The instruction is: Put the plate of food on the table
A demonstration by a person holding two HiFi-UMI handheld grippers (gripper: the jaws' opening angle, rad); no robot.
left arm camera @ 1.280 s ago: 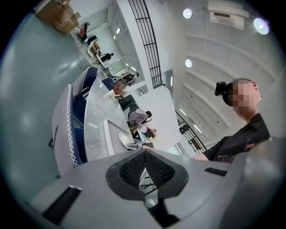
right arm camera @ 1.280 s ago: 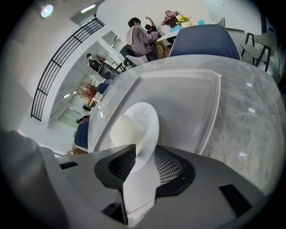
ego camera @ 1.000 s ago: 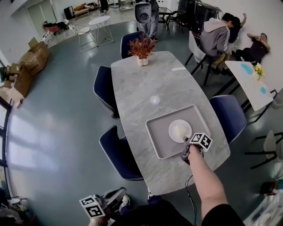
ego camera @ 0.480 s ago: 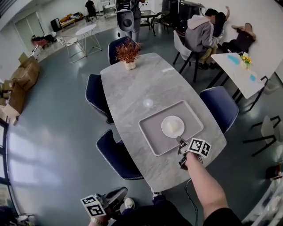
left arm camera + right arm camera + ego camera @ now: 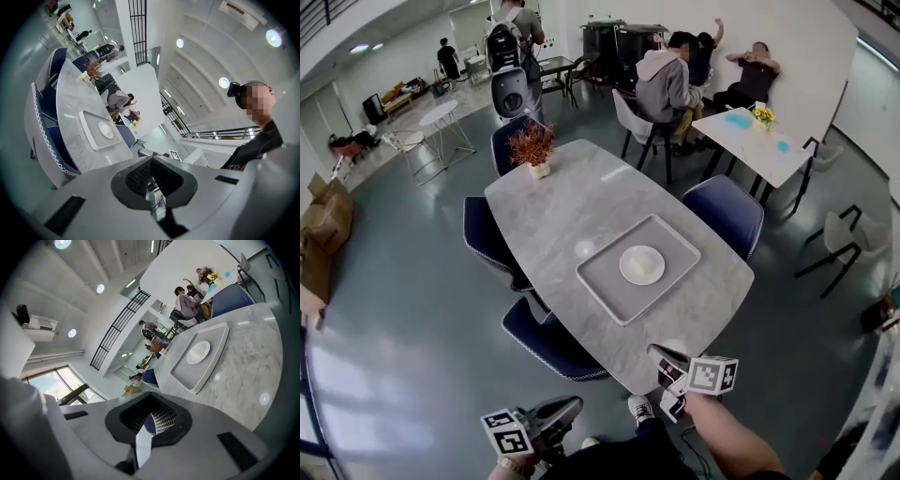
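Note:
A white plate (image 5: pixel 641 264) with a pale round piece of food sits in a grey tray (image 5: pixel 605 281) on the marble table (image 5: pixel 553 202). The right gripper view shows the same plate (image 5: pixel 198 352) and tray (image 5: pixel 187 376) well ahead of the jaws. My right gripper (image 5: pixel 664 362) hangs off the table's near edge, away from the plate, its jaws (image 5: pixel 152 420) a little apart and empty. Low at the left of the head view, my left gripper (image 5: pixel 555 412) is away from the table. Its jaws (image 5: pixel 151 161) meet with nothing between them.
A potted red plant (image 5: pixel 532 148) stands at the table's far end. Blue chairs (image 5: pixel 546 339) (image 5: pixel 722 211) (image 5: pixel 485 236) ring the table. Several people sit by a white table (image 5: pixel 755 136) at the back right. A round table (image 5: pixel 441 114) stands at the back left.
My right gripper has let go of the plate's rim and drawn back past the table's near edge. The plate stays in the tray. The left gripper stays shut.

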